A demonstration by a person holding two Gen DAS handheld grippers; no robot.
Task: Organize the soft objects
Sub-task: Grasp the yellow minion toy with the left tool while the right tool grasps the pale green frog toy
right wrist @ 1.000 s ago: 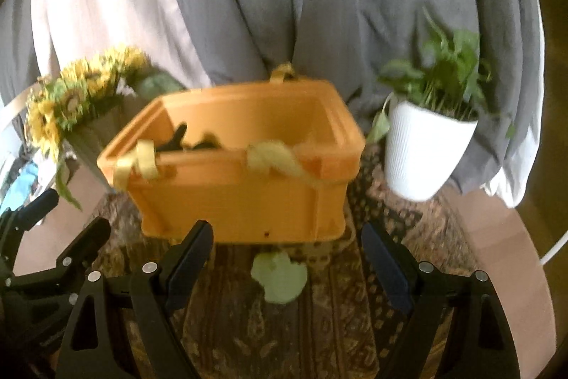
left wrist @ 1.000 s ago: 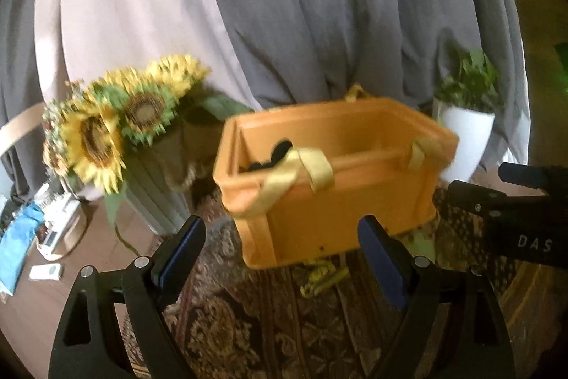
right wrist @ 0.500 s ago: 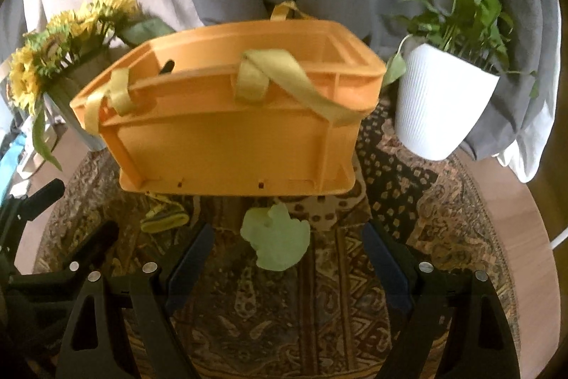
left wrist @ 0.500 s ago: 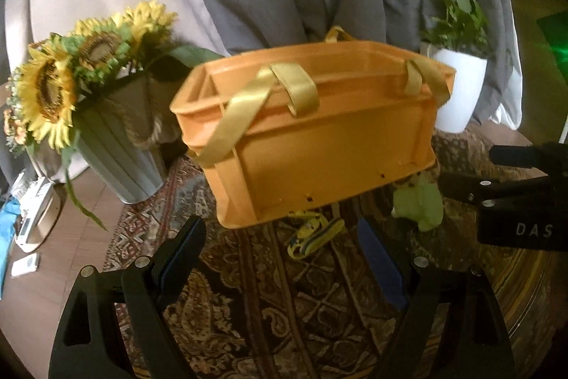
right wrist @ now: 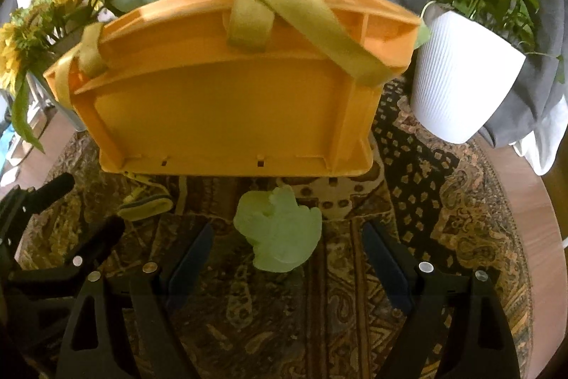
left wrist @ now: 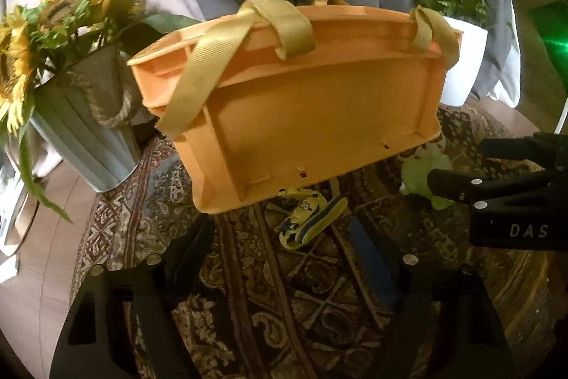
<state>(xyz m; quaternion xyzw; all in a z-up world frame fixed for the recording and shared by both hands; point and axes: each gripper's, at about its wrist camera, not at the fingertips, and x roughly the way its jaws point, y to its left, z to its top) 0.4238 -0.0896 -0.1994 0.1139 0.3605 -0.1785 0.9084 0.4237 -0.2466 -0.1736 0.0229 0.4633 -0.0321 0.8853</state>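
We judge the green plush toy (right wrist: 280,233) ahead of our wide, empty right claw (right wrist: 287,258) light, squashy; pinch its middle. Left claw (left wrist: 284,247), narrowing and empty, faces the yellow plush toy (left wrist: 309,222).

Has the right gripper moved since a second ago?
Yes. The right gripper has come down toward the rug: against the orange crate, it now sits low, open, straddling the green soft toy in front of it.

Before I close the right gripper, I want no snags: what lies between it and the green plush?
Only bare patterned rug separates the right gripper from the green plush, seen in the right wrist view.
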